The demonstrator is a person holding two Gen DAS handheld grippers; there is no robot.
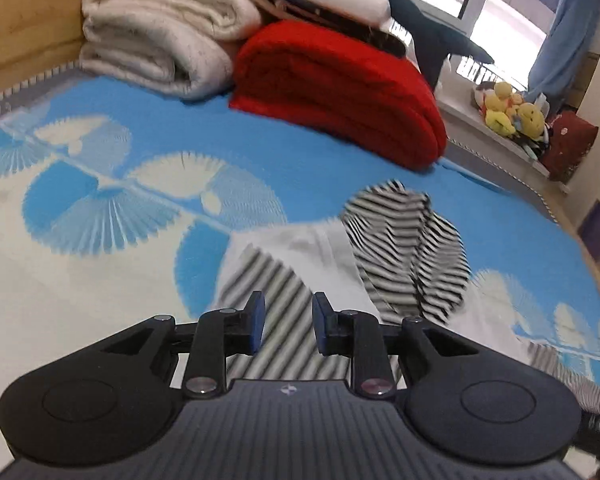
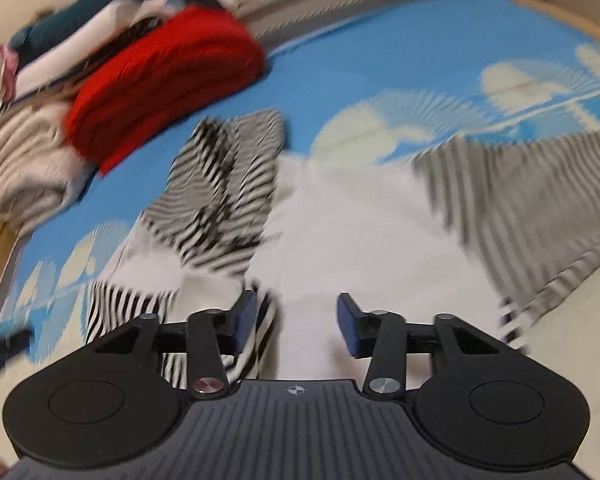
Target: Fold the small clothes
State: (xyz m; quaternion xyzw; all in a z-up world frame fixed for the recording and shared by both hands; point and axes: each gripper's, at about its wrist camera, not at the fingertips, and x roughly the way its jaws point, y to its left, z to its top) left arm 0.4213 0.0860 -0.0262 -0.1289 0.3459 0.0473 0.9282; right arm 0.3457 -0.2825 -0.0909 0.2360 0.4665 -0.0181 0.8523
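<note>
Garment lies on the bed, white body with striped sleeves; far sleeve bunched and crumpled near the red blanket; grey-striped sleeve spread flat on the other side.

Left tool: jaws narrowly parted, nothing between the pads, striped cloth showing beyond them; right tool: jaws moderately wide, empty, above the white body; a striped fold lies just beside its left pad, contact not resolvable (both views smeared).

Risks, as judged:
- bunched sleeve not flattened before folding; lump would be trapped inside and the fold would come out skewed;
- left opening is small; thick or doubled cloth might not enter, or only one layer be caught;
- right tool could pinch bedcover along with the shirt, dragging both;
- cloth is limp; lifting at one point would collapse the shape.

Containers: none visible; folded bedding is stacked at the head of the bed, loose, not in anything.
</note>
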